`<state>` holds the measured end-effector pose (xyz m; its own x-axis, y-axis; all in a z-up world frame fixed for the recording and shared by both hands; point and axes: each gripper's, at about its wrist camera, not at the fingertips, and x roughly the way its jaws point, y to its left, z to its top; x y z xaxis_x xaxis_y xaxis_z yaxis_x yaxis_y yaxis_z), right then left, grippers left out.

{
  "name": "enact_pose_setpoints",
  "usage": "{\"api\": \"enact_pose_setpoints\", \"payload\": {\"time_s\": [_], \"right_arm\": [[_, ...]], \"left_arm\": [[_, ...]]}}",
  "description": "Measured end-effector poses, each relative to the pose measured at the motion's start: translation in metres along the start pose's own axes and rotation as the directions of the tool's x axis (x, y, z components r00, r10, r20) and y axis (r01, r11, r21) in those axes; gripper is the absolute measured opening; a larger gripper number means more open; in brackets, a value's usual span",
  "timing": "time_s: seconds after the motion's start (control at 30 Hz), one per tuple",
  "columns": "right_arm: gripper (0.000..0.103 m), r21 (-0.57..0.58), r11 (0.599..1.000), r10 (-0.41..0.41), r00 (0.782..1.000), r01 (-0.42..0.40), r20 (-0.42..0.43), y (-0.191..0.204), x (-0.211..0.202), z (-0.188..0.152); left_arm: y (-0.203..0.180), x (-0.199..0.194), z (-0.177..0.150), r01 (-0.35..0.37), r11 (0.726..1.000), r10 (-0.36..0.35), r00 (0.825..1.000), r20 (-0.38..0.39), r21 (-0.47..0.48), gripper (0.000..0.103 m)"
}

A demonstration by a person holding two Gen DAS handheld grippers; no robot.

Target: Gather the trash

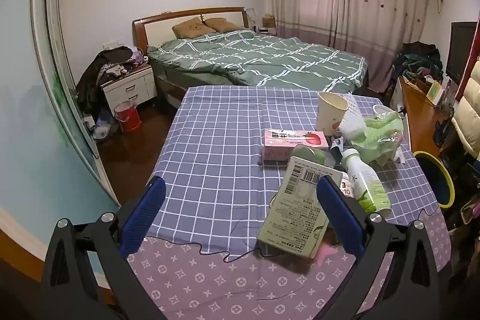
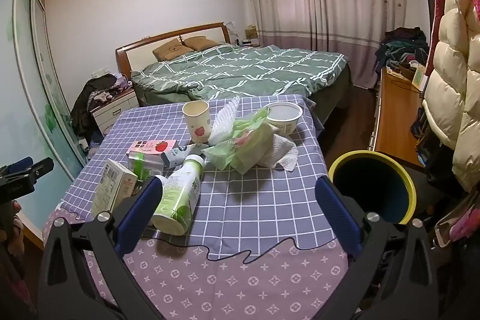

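Both tools empty, jaws spread wide, hovering over the near edge of the table (image 2: 240, 275).

Left gripper (image 1: 240, 215): the carton (image 1: 295, 215) lies tilted just ahead, at its right finger (image 1: 339, 215), apparently touching or just behind it. Looks like light card, probably empty and crushable. Take it across the narrow faces, mid-body, moderate squeeze.

Right gripper (image 2: 240, 215): the green-label bottle (image 2: 180, 197) lies on its side just past the left finger (image 2: 141, 215), base toward the tool. Smooth round plastic, so it likely rolls and slips. Grip across the body mid-label, not the cap end.

Further ahead of the right tool: paper cup (image 2: 196, 120) upright, thin wall, so pinch rim-to-wall gently. Green plastic bag (image 2: 246, 146) and crumpled tissue (image 2: 282, 152) are soft, grab a bunched fold. White tub (image 2: 283, 116) is beyond them. Pink strawberry box (image 1: 292, 141) is flat, ahead of the left tool.

Bin (image 2: 373, 188) sits off the table's edge, just ahead-right of the right gripper's right finger. Short carry for the right gripper.
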<state>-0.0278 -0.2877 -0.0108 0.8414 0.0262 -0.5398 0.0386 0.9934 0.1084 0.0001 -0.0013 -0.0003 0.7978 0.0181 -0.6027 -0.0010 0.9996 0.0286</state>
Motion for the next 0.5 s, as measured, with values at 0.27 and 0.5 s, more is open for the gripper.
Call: {"api": "enact_pose_setpoints", "payload": {"time_s": [0.27,0.5], "right_arm": [[0.097,-0.002,1.000,-0.004,1.000,0.004,-0.002,-0.0004,0.0004,-0.0002],[0.097,0.000,1.000,-0.005,1.000,0.005,-0.004,-0.0026,-0.0002,0.0008]], "left_arm": [[-0.0024,-0.0016,-0.0001,0.014,1.000,-0.014,1.000,-0.005,-0.001,0.099],[-0.0023,-0.0012,-0.0021,0.012,1.000,-0.012,1.000,-0.011,0.002,0.099]]}}
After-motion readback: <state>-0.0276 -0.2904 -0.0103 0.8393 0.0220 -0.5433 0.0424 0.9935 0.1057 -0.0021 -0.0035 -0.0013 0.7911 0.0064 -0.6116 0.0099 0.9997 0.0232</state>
